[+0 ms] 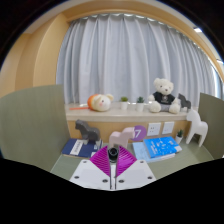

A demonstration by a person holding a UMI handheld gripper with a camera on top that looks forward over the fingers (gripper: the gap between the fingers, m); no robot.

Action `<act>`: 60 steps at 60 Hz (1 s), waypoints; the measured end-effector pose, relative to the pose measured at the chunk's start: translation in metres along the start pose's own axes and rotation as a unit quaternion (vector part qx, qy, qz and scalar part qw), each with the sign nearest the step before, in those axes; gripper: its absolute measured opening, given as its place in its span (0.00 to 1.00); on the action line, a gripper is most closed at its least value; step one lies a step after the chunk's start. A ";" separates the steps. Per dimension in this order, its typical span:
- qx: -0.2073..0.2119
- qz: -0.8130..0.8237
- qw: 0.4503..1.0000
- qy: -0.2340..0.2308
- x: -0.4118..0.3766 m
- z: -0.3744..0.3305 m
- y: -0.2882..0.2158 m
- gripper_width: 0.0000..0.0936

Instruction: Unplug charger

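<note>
Gripper view: I see my gripper (pixel 114 158) low and central, its two white fingers drawn in close so that the magenta pads (pixel 103 156) nearly meet, and between them sits a small round grey and black charger (pixel 114 153). The pads look pressed against its sides, so I read the fingers as clenched on the charger, which sits right at their tips. Past the fingers a table (pixel 60 158) runs across. On it, just left of the fingers, lies a dark blue book (pixel 80 147), and just right of them a lighter blue booklet (pixel 160 147). A small purple card (pixel 139 131) stands upright behind, near a white figure (pixel 125 137). A dark animal figurine (pixel 84 129) stands on the left and a white animal figurine (pixel 198 126) on the right. Farther back is a wooden ledge (pixel 130 113) carrying a round orange and white plush (pixel 100 101), a small potted plant (pixel 125 101) and a white teddy bear (pixel 165 95) in dark clothing. Behind the ledge hang pale grey curtains (pixel 120 55), with a warm wooden frame (pixel 45 40) around the window area.
</note>
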State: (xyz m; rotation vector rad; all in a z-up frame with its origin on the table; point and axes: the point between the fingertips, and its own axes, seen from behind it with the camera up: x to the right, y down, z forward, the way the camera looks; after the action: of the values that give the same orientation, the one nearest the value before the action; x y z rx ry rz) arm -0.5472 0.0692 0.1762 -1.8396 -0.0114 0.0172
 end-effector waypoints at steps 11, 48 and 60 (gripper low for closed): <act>-0.001 -0.001 0.997 0.074 0.113 0.001 -0.029 0.06; -0.198 -0.005 0.980 0.011 0.195 0.062 0.191 0.37; -0.156 -0.008 0.988 0.010 0.196 0.036 0.126 0.83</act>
State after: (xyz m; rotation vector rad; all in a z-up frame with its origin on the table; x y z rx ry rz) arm -0.3521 0.0733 0.0443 -2.1526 -0.0146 -0.0158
